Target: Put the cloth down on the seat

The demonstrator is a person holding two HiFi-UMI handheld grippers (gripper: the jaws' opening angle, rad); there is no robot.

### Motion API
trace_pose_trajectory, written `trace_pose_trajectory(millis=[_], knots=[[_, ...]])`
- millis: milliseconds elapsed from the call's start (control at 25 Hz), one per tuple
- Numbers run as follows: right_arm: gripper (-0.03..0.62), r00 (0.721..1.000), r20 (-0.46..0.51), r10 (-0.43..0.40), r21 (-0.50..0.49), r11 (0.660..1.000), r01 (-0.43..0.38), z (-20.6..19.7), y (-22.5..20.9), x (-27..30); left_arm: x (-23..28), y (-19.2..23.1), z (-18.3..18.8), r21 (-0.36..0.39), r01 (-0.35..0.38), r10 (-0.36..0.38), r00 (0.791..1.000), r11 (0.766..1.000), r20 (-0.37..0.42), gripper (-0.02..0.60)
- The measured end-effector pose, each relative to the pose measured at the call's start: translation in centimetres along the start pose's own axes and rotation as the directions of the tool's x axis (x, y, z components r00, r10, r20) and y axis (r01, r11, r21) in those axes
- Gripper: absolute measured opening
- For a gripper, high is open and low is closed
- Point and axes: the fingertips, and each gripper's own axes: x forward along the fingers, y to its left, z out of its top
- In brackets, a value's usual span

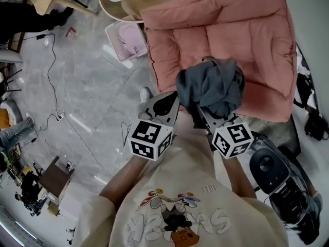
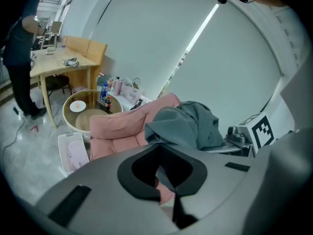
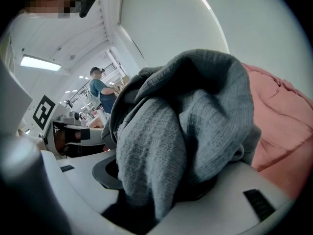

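Right gripper view: cloth buries fingers; seat partly hidden behind.

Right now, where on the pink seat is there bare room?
Pink seat: bare across the back and both sides, inside its padded rim. Crowded at front middle, under the grey cloth in the right hand-held gripper.

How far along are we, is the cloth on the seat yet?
Done: the grey cloth is picked up and is over the pink seat. In hand: the right gripper is clamped on it, bunched, above the cushion's front edge. Left: lower it onto the seat and open the jaws. The left gripper is shut and empty.
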Motion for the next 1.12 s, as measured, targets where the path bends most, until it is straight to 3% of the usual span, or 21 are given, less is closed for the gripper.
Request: trace_pose_trajectory(millis=[160,400,1120], knots=[[0.252,0.998,-0.055,0.012,-0.035,0.999,-0.014,-1.1,-3.1,2.3,3.6,1.6,-1.6,-0.037,-0.054,0.053,0.998,0.998,-0.036,0.005],[0.252,0.985,-0.173,0.014,-0.061,0.998,-0.025,-3.3,-7.0,5.5,7.0,3.6,-2.9,-0.024,-0.144,0.144,0.989,0.989,0.013,0.005],[0.252,0.923,-0.381,0.047,-0.081,0.993,-0.084,-9.5,-11.9,14.1,14.3,8.2,-9.7,-0.169,-0.186,0.169,0.979,0.968,-0.112,0.005]])
